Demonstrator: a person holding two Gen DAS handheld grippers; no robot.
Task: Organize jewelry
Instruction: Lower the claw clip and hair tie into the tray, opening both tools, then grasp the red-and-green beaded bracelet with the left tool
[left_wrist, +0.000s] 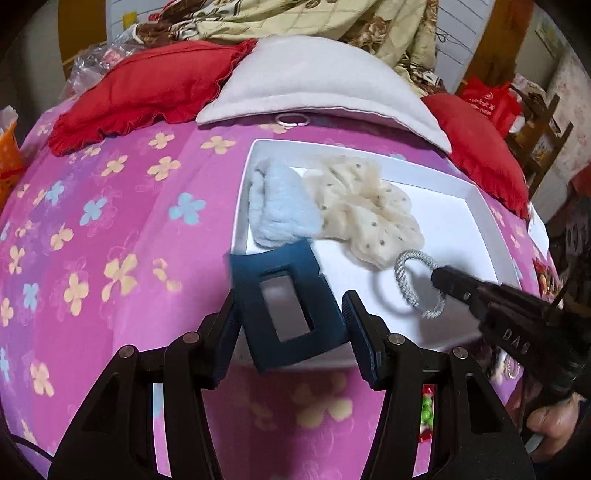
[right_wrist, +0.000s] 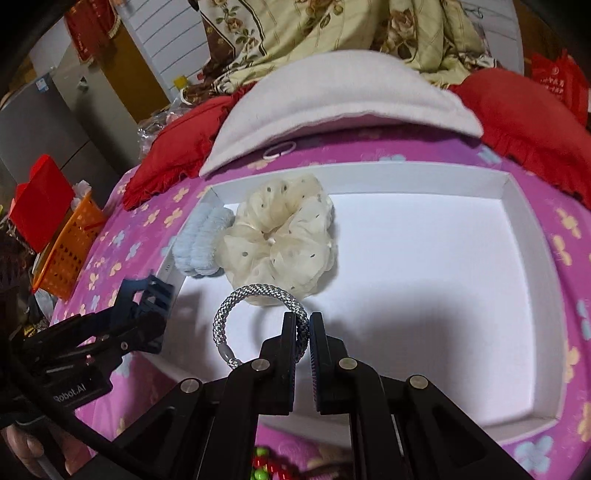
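A white shallow box (left_wrist: 491, 221) (right_wrist: 524, 258) lies on the pink flowered bedspread. Inside it rest a pale blue fluffy scrunchie (left_wrist: 280, 210) (right_wrist: 199, 240) and a cream dotted scrunchie (left_wrist: 365, 206) (right_wrist: 284, 236). My left gripper (left_wrist: 291, 314) is shut on a dark blue rectangular hair claw (left_wrist: 280, 306) (right_wrist: 147, 299), held over the box's near left edge. My right gripper (right_wrist: 303, 328) (left_wrist: 439, 278) is shut on a silver braided hair tie (right_wrist: 255, 321) (left_wrist: 417, 284), which hangs above the box floor. A thin white hair tie (left_wrist: 291, 120) (right_wrist: 279, 149) lies behind the box.
Red pillows (left_wrist: 147, 88) (right_wrist: 532, 114) and a white pillow (left_wrist: 321, 81) (right_wrist: 332, 99) lie just behind the box. An orange basket (right_wrist: 66, 251) stands off the bed's left. Beaded items (right_wrist: 262, 469) lie near the front edge. A person's hand (left_wrist: 554, 421) holds the right gripper.
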